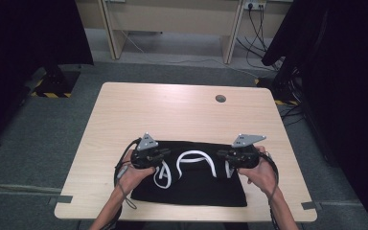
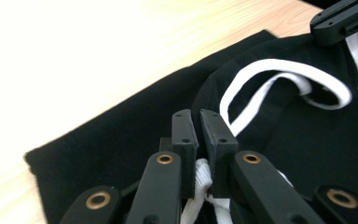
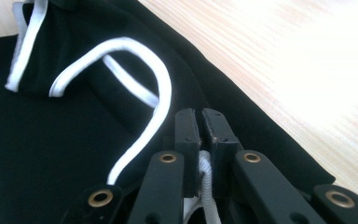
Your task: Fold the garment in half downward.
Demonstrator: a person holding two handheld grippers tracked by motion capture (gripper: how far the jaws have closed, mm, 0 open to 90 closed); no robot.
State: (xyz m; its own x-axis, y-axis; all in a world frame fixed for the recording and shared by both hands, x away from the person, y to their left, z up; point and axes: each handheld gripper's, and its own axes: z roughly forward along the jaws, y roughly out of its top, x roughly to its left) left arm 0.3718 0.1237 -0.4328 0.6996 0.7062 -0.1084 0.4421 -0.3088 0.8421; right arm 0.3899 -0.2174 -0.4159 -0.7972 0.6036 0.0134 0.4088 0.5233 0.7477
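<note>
A black garment with white trim lies flat near the front edge of the wooden table. My left gripper is at the garment's upper left, shut on a strip of the white trim; its jaws stand pressed together. At the upper right, my right gripper is likewise shut on the white trim, with its tips closed. A white-edged loop arches between the two grippers. The right gripper's jaw tip shows at the top right of the left gripper view.
A round cable hole sits in the table's far right part. Bare wood lies beyond the garment. A light desk frame and cables stand behind the table, with dark curtains at both sides.
</note>
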